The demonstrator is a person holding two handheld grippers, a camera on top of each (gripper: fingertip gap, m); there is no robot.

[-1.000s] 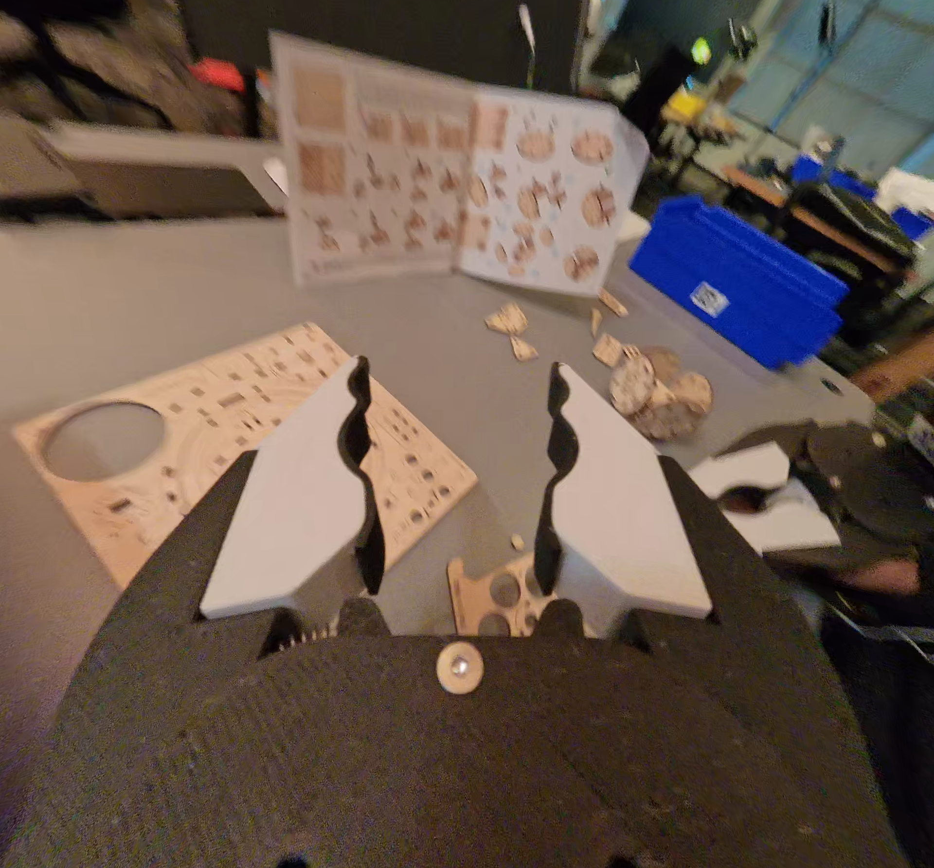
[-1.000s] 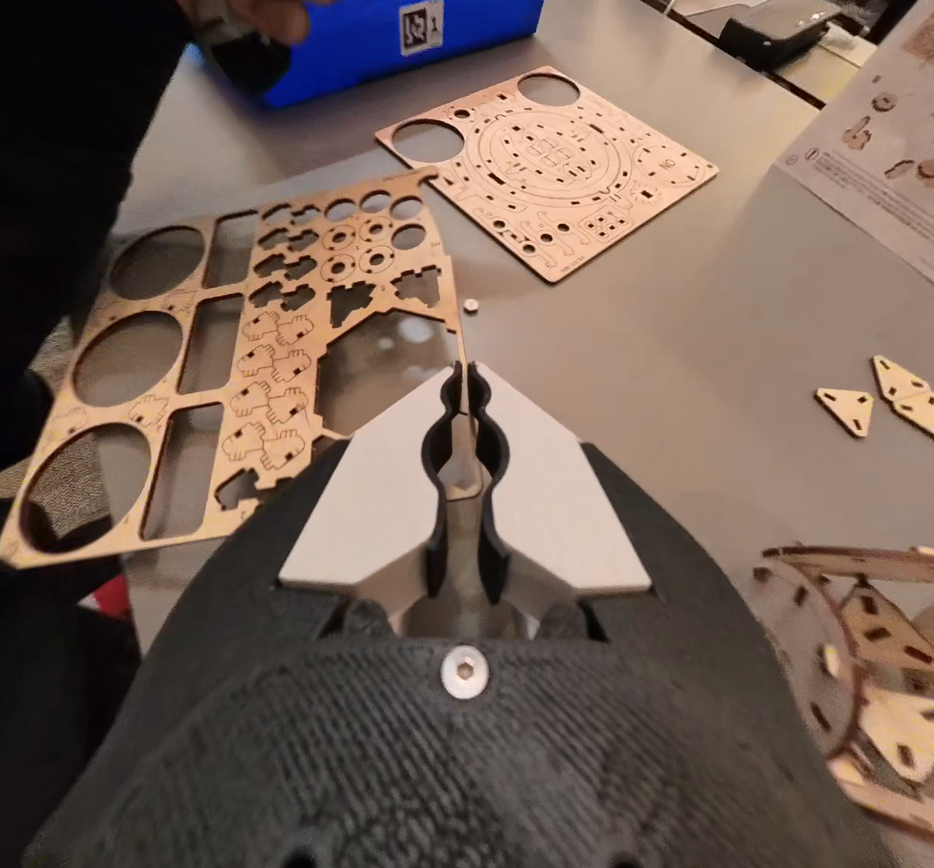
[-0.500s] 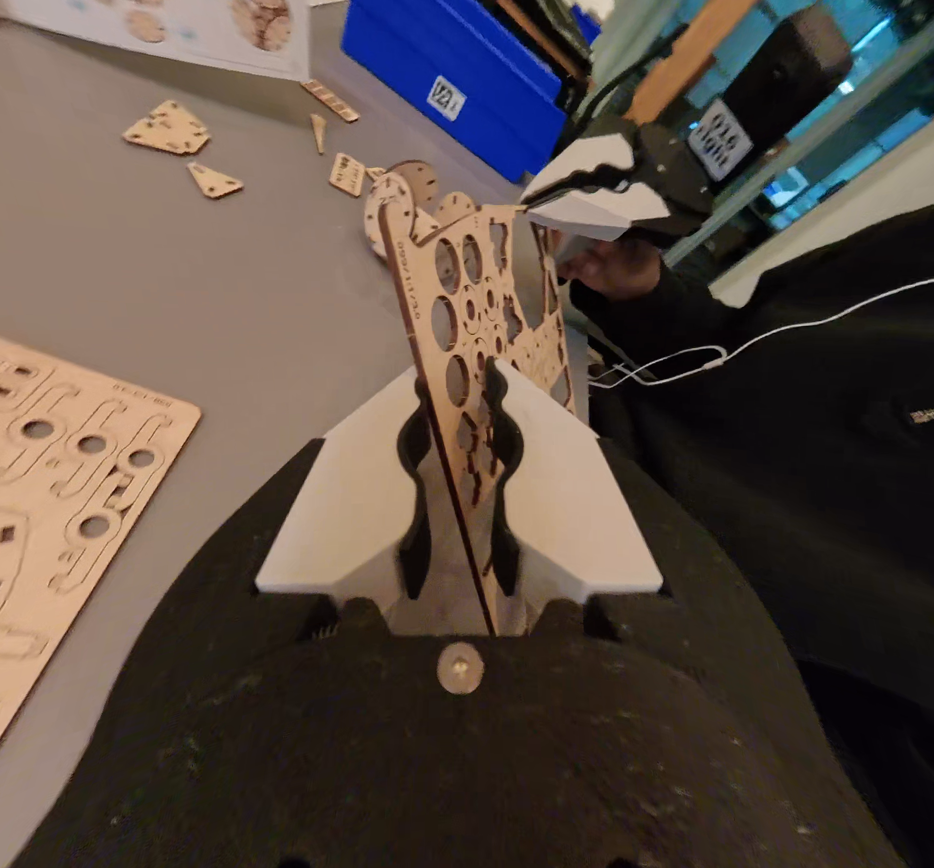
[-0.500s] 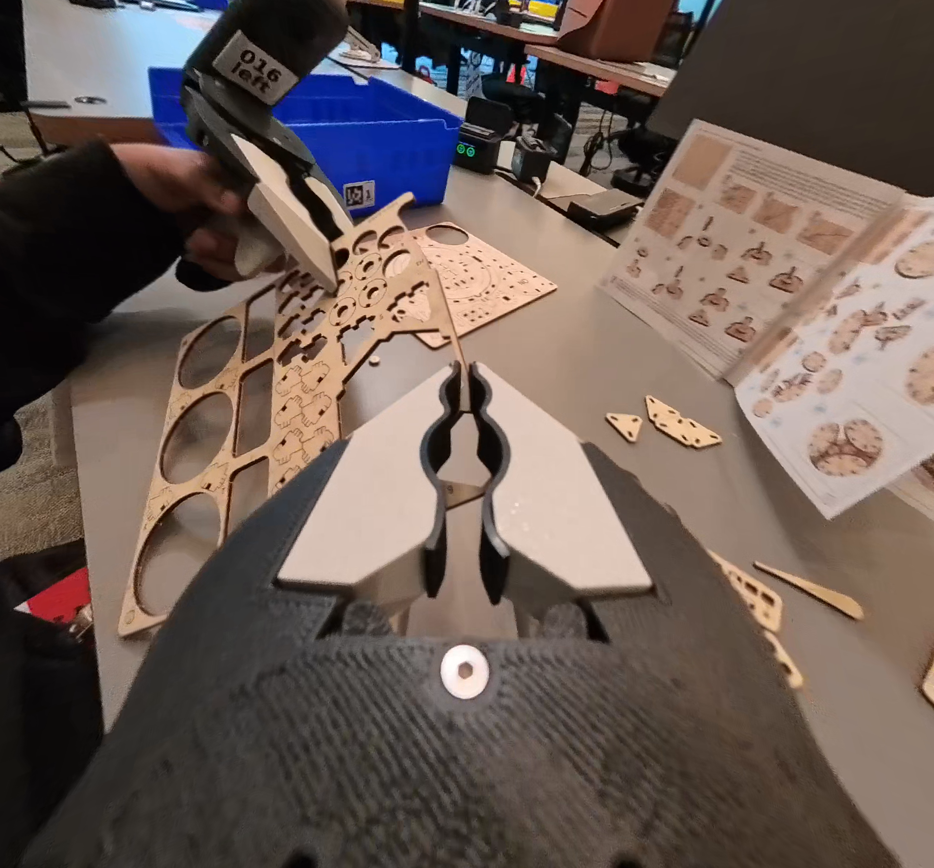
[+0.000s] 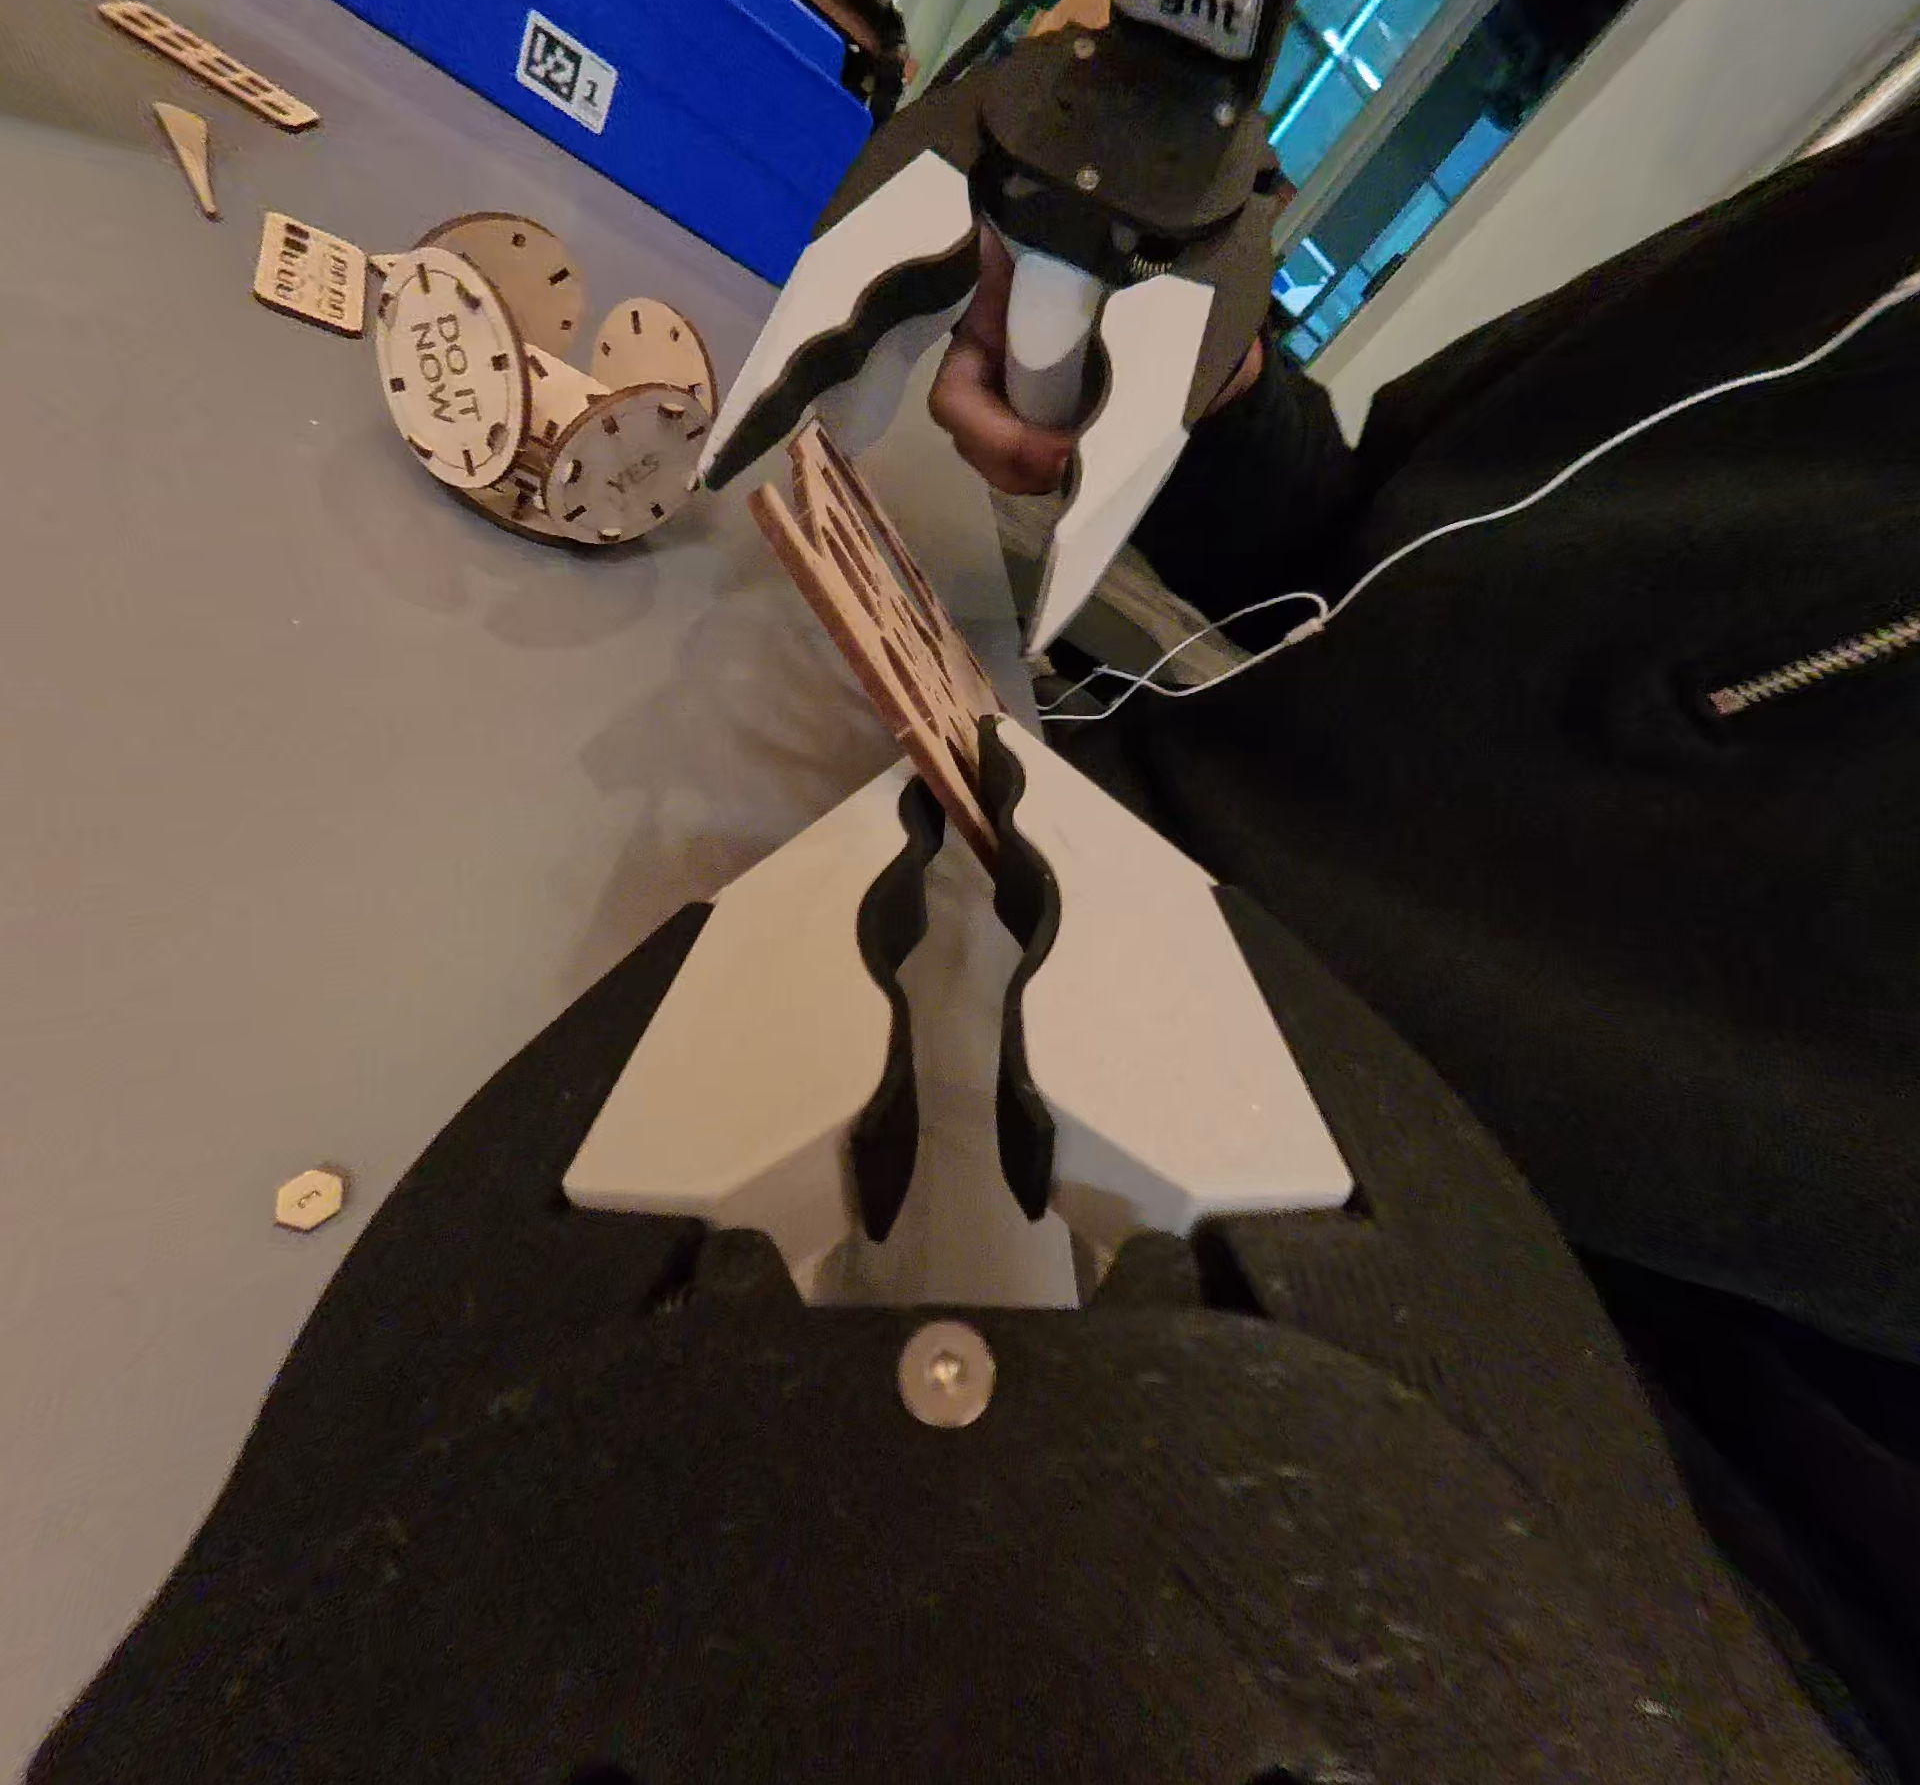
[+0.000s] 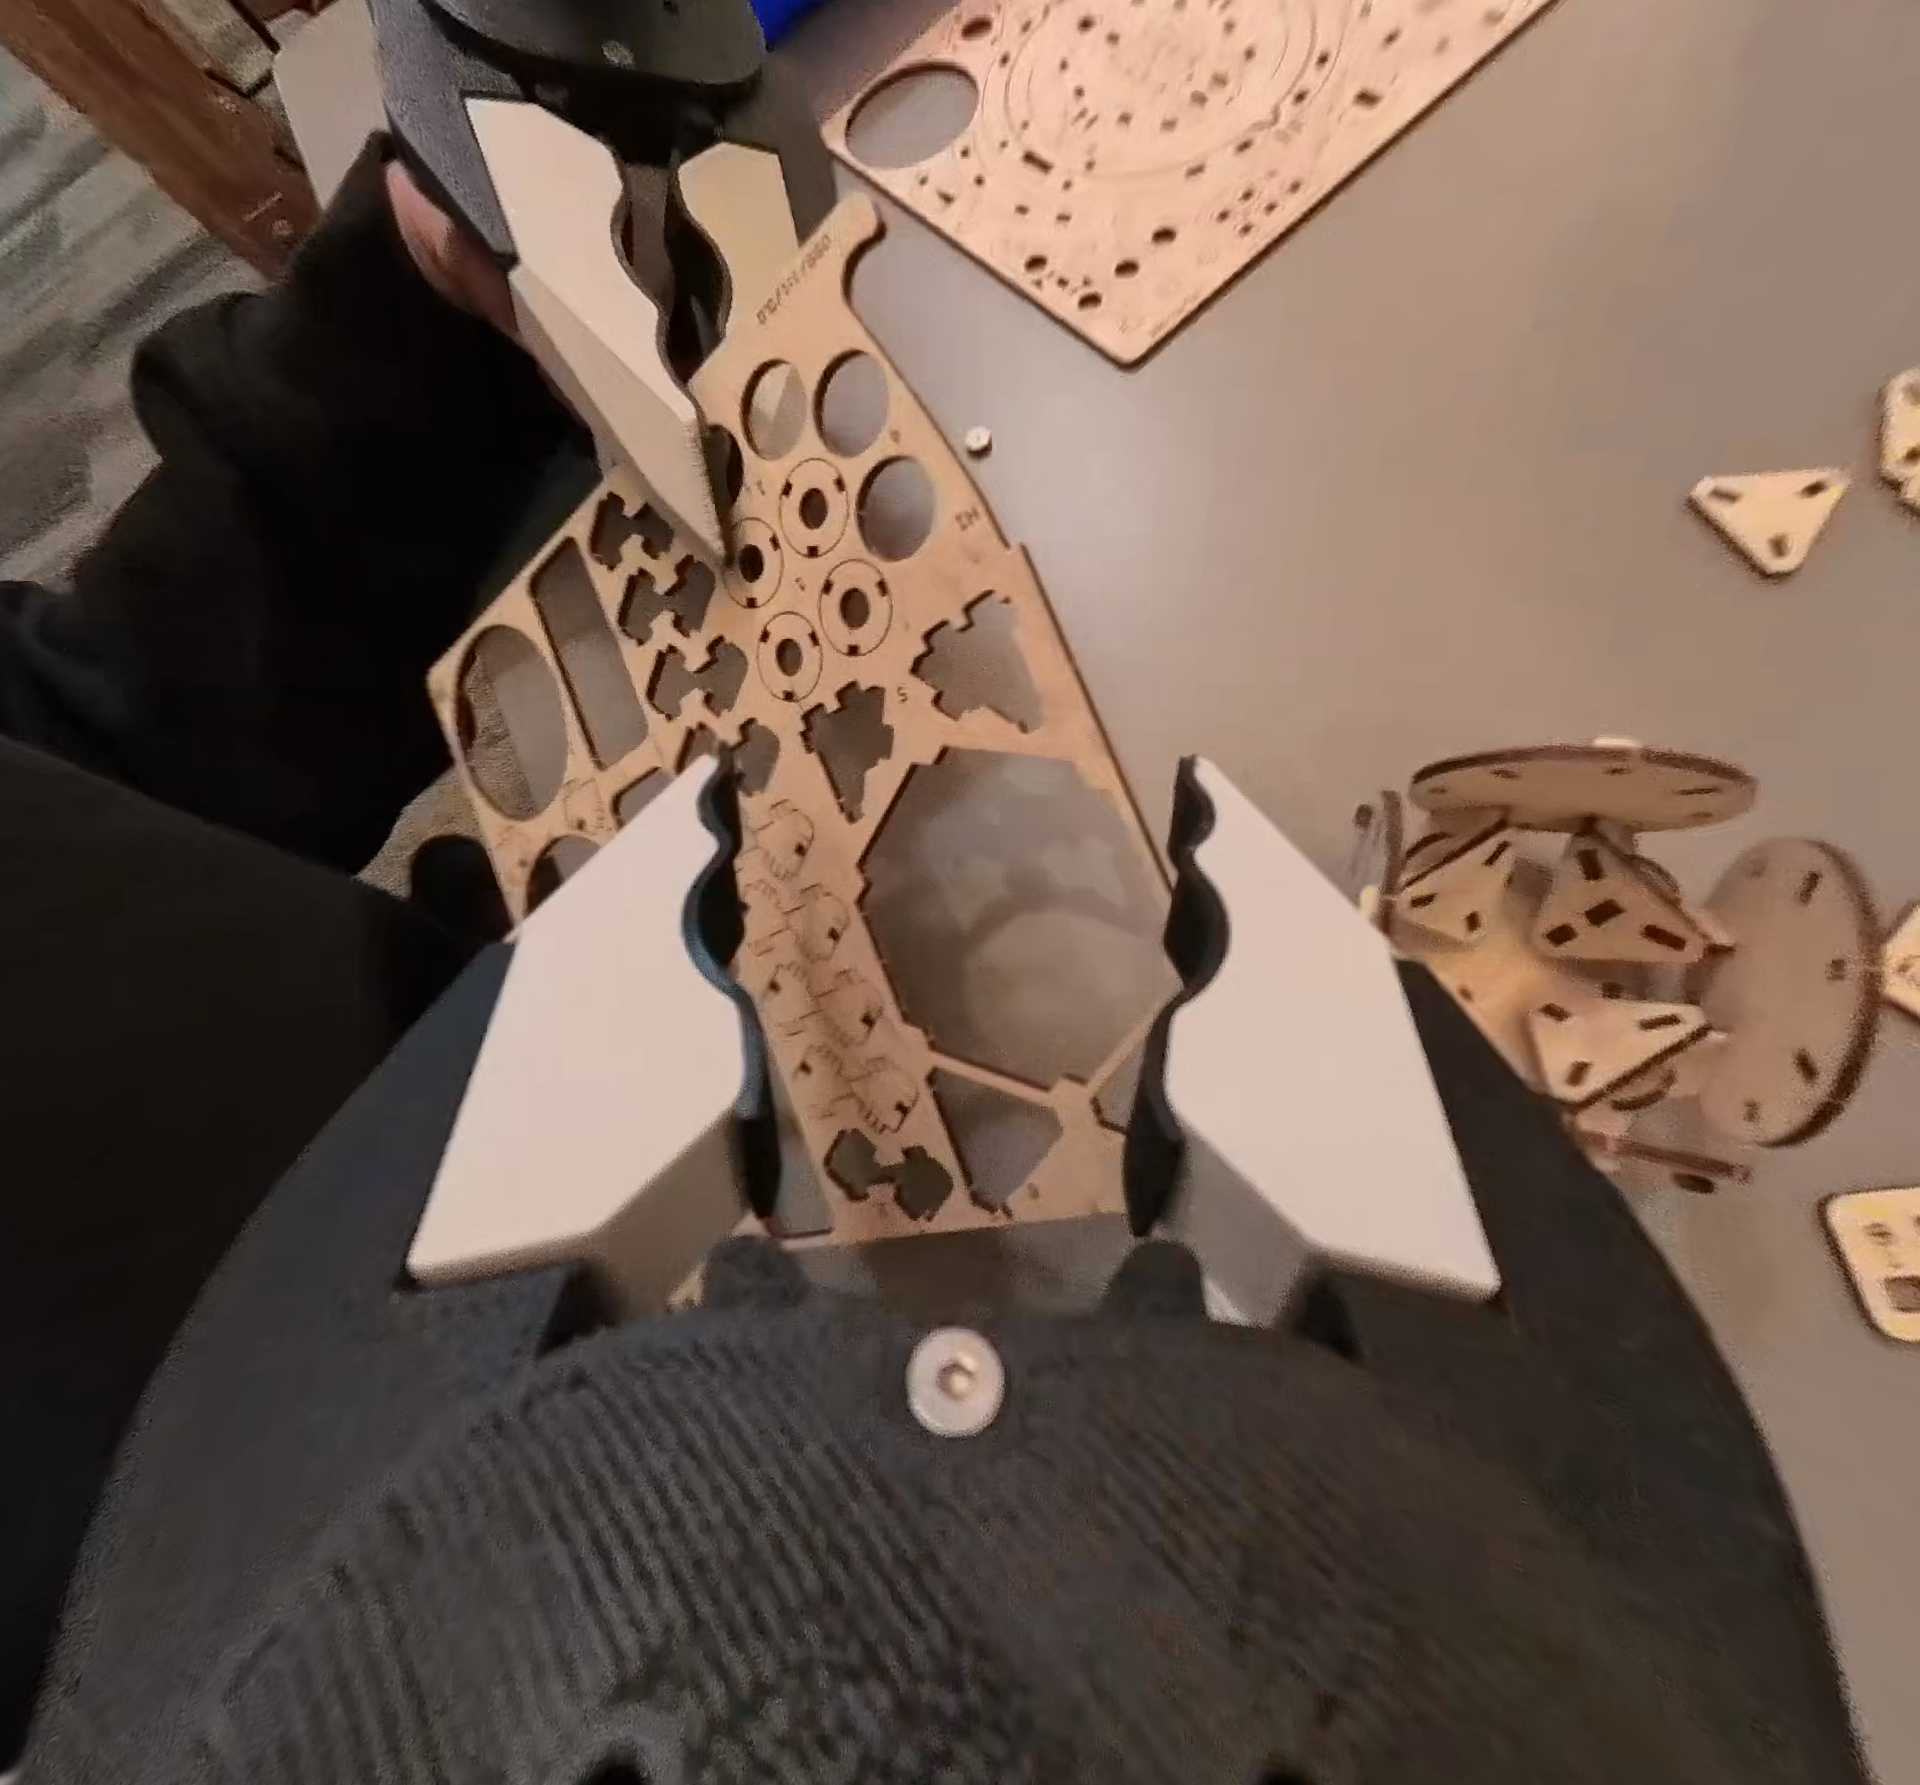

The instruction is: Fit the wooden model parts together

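A thin wooden cut-out sheet (image 5: 873, 592) with many punched holes is held up off the grey table (image 5: 260, 748). My left gripper (image 5: 951, 764) is shut on one edge of it, pads pressing both faces. In the right wrist view the sheet (image 6: 904, 696) runs from the left gripper (image 6: 717, 530) down between my right gripper's fingers. My right gripper (image 6: 956, 790) is wide open; the sheet sits in the gap without being pinched. The right gripper (image 5: 881, 561) also shows in the left wrist view, open around the sheet's far end.
A wooden drum assembly (image 5: 520, 385) lies on the table, also in the right wrist view (image 6: 1610, 935). A second wooden sheet (image 6: 1195, 104) lies flat behind. A blue bin (image 5: 520, 0) stands at the edge. Small loose pieces (image 6: 1766, 509) lie about. A person in black (image 5: 1558, 800) stands close.
My left gripper has shut on the sheet's edge. My right gripper, shut on the sheet before, has opened wide and let go. The sheet now hangs from the left gripper alone.
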